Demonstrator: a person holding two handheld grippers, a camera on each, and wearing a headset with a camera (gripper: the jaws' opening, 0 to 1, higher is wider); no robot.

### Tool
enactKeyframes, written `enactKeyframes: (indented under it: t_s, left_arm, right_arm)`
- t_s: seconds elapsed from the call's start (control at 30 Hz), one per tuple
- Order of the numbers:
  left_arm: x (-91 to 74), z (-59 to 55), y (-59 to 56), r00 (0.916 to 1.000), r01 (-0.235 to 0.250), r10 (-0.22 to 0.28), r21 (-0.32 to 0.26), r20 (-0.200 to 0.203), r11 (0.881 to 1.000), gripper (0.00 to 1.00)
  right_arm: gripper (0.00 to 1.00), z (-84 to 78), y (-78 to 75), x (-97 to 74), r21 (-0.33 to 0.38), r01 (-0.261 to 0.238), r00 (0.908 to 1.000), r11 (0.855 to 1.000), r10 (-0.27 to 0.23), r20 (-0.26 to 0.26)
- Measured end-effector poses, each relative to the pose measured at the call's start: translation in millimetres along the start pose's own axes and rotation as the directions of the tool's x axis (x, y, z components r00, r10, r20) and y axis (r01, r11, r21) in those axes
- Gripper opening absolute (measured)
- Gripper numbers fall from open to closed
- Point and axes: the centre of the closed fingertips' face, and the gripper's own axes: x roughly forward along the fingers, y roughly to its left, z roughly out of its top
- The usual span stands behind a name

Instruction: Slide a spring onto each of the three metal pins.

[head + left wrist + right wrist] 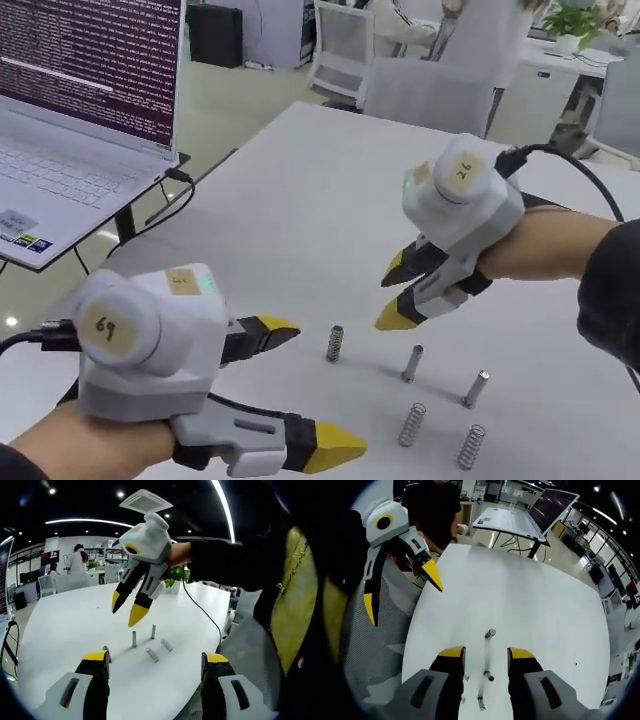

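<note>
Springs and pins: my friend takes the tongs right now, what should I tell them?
Left tongs: open, empty, low over the table.
Right tongs: open, empty, above the pins.
Done: first spring stands upright, seemingly already on its pin.
Left to do: middle pin and end pin are bare. Second spring and third spring are loose on the table beside them; each needs sliding onto a pin.
</note>
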Motion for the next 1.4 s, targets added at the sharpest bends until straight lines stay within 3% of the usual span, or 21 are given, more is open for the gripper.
enactKeyframes:
  t_s: [0.3,0.6,1.0,1.23,1.4]
  left_arm:
    - [3.4,3.2,-3.2,0.9998,0.010,-0.010,0.005,-0.017,1.000,0.71]
    - [8.0,8.6,-9.1,0.9993,0.026,-0.025,0.014,-0.027,1.000,0.71]
    - [21.8,20.9,-13.7,0.9976,0.067,-0.065,0.047,-0.023,0.997,0.70]
    - [28.6,20.6,-16.4,0.9954,0.091,-0.090,0.049,-0.035,0.995,0.69]
    - [34.1,20.8,-18.2,0.9941,0.104,-0.103,0.037,-0.034,0.994,0.69]
  right_arm:
    - [0.32,-9.5,13.8,-17.9,0.015,0.016,0.9995,1.000,-0.016,0.025]
    - [0.32,-25.0,18.5,-37.0,0.044,0.045,0.9981,0.998,-0.047,0.040]
    - [0.31,-61.9,32.6,-58.3,0.154,0.099,0.9920,0.983,-0.109,0.064]
    - [0.32,-84.0,42.0,-68.9,0.227,0.137,0.9841,0.964,-0.159,0.080]
    - [0.32,-95.1,48.3,-78.4,0.313,0.168,0.9683,0.935,-0.216,0.125]
